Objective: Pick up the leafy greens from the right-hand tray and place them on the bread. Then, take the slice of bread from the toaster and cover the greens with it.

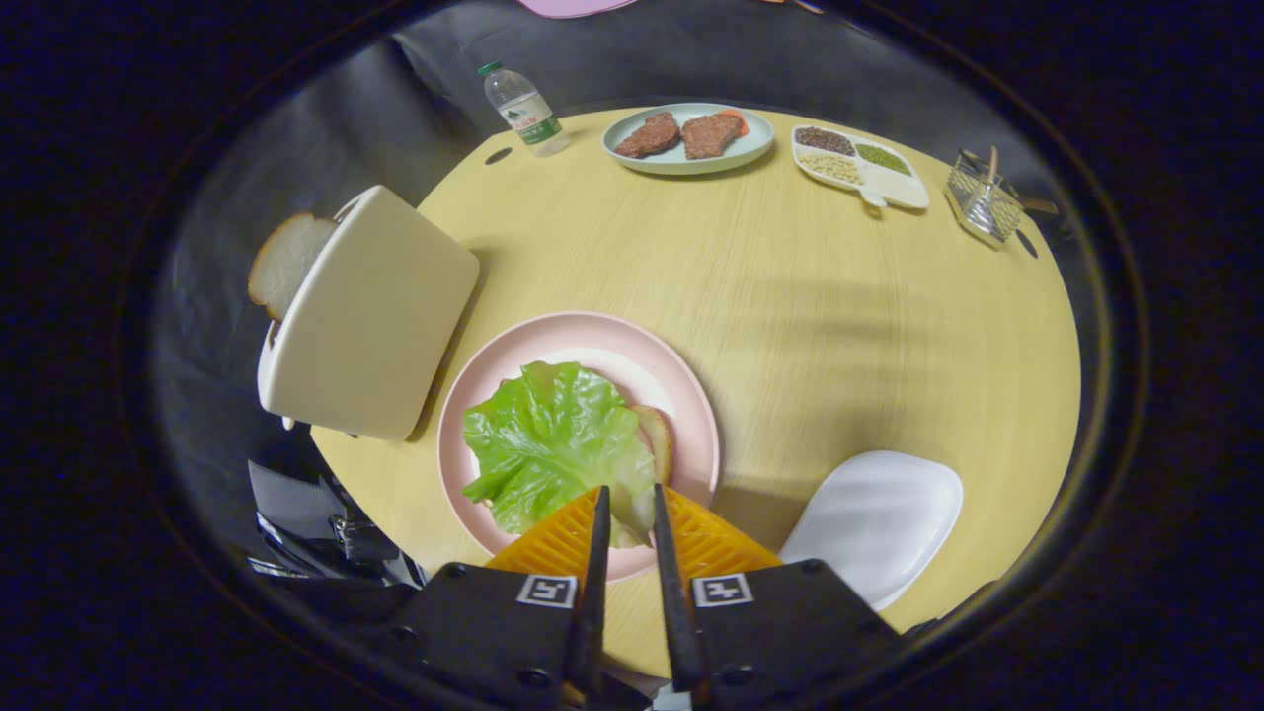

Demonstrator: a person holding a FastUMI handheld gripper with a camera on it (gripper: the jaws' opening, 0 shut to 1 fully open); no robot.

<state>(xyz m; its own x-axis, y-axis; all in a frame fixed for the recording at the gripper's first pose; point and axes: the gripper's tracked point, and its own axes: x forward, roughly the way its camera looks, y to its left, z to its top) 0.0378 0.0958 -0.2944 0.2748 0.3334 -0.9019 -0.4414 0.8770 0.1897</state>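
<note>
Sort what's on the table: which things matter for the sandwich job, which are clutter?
Job: leafy greens lying on bread on pink plate; bread slice in toaster; white tray; gripper nipping the greens' edge.
Clutter: water bottle, patty plate, divided dish, wire basket.

Around the pink plate (691, 395) on the round table (790, 316) the count runs: one lettuce leaf (553, 439) lying on one bread slice (656, 439) on that plate, one white tray (874, 523) to its right, and one toaster (365, 316) to its left with one bread slice (284, 262) standing in it. Far beyond the plate are one water bottle (523, 111), one green plate (681, 158) with two brown patties (649, 136), one divided dish (859, 168) with three fillings, and one wire basket (983, 202). One gripper (629, 504) with two fingers (596, 533) stands at the plate's near rim, the fingers a narrow gap apart with the leaf's edge between them.
</note>
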